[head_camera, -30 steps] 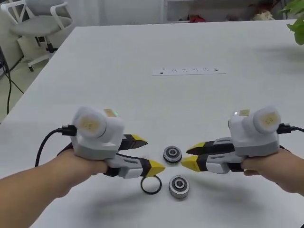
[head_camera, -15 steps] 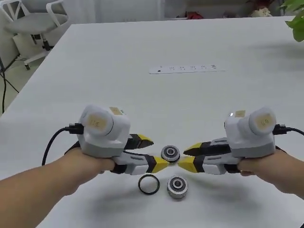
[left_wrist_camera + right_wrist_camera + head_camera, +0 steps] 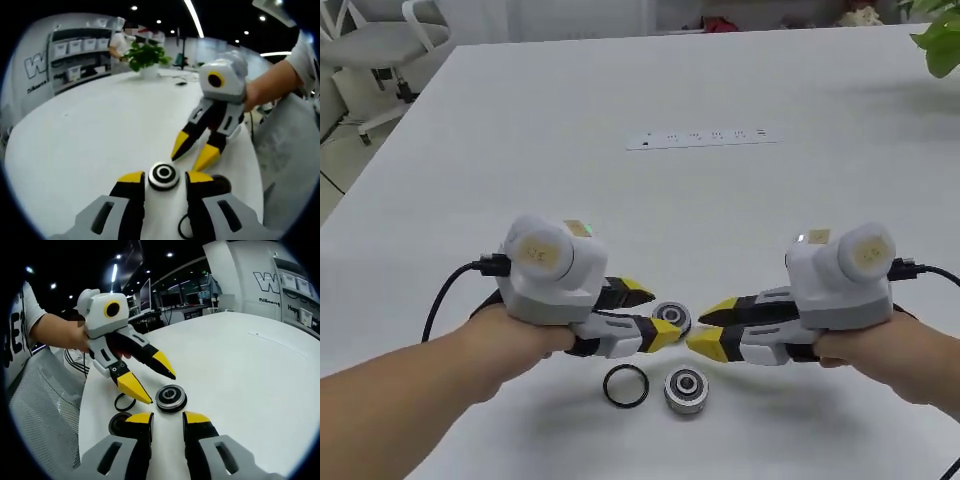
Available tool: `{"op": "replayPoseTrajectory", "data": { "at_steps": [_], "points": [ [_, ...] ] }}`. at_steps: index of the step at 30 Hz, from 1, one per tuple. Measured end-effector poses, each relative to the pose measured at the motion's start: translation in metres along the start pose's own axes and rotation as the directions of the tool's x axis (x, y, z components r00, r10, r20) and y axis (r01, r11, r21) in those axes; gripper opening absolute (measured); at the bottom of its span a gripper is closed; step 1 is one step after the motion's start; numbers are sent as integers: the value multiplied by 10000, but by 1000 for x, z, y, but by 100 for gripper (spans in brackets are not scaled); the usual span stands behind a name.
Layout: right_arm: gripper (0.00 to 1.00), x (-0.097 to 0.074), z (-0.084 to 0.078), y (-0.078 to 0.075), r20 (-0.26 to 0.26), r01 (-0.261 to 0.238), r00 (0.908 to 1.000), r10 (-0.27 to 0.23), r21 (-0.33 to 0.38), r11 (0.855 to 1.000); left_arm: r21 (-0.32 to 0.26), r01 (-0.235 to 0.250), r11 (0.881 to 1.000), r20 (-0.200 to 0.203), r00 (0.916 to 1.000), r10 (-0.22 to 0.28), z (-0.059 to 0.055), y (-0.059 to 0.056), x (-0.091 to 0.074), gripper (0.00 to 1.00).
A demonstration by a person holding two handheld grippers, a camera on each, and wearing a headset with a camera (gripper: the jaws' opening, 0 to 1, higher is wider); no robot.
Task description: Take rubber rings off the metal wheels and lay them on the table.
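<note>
While on table (image 3: 95, 125), wheel (image 3: 163, 175) between left tool (image 3: 165, 178) tips (untouched)

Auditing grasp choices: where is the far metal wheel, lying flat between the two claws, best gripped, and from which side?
I'd grip the far wheel across its outer rim, coming in low along the table from the left. It lies flat, so only the round edge offers opposing faces, and the open left claw is lined up there.
</note>
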State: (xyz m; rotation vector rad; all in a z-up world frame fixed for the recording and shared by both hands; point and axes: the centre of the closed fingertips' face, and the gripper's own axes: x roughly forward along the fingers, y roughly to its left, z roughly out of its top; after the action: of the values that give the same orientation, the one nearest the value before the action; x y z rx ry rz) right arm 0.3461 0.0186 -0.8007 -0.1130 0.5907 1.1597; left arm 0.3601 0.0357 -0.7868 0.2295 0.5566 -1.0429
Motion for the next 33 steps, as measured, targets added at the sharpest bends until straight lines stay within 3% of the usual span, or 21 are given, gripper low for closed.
{"op": "replayPoseTrajectory", "data": {
  "at_steps": [11, 15, 17, 24, 33],
  "points": [
    [20, 0, -1, -2, 74, 34, 10000, -34, 107, 9999, 166, -4, 9999, -101, 9999, 6, 1, 1, 8, 21],
    [20, 0, 0, -3, 101, 70, 9999, -72, 112, 9999, 822, -99, 9966, -213, 9997, 117, 0, -1, 8, 17],
    [20, 1, 0, -3, 129, 92, 9999, -93, 112, 9999, 789, -155, 9968, -290, 9994, 179, -2, 0, 9, 15],
    [21, 5, 6, -6, 291, 190, 9994, -195, 151, 9997, 909, -255, 9955, -176, 9995, 272, -1, -1, 8, 14],
    [24, 16, 6, -4, 142, 135, 9998, -135, -32, 9999, 836, -423, 9956, -147, 9989, 436, -2, -2, 8, 14]
  ]
}}
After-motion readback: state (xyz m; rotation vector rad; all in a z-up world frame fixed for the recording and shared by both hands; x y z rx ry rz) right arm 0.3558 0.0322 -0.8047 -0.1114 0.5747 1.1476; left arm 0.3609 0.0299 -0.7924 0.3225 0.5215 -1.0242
